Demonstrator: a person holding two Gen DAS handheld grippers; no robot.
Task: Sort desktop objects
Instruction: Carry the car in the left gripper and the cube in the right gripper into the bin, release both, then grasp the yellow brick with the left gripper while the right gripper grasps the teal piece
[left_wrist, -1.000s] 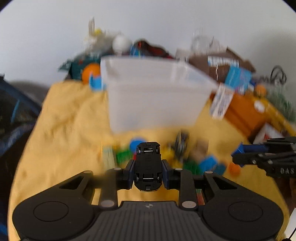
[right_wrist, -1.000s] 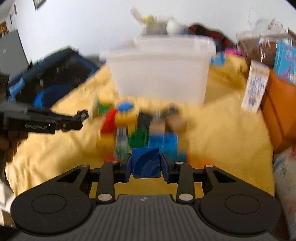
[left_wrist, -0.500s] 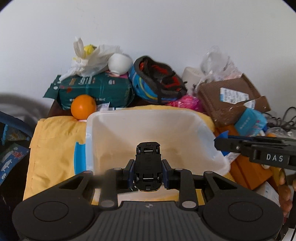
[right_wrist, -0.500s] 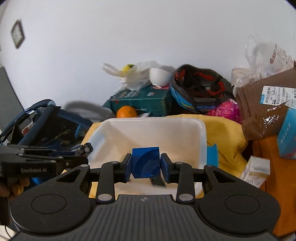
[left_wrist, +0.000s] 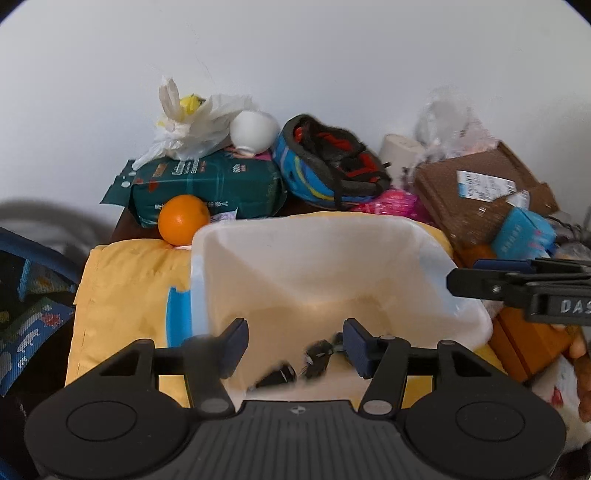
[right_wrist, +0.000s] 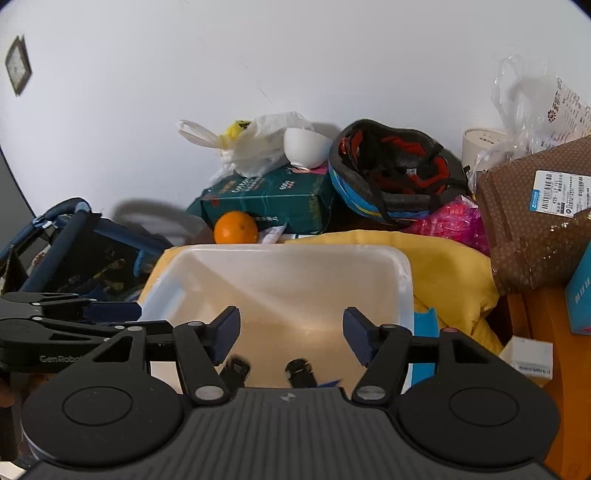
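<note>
Poised over the white bin so pieces drop inside: left gripper and right gripper fingers opening, nothing between them.

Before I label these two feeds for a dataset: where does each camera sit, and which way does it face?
Left wrist: on the left gripper, looking down into the white bin; the right gripper enters at the right edge.
Right wrist: on the right gripper, facing the same bin; the left gripper enters at the left edge.
Shared: bin, orange, blue helmet, white wall; both pairs of jaws opening, nothing between them.
</note>
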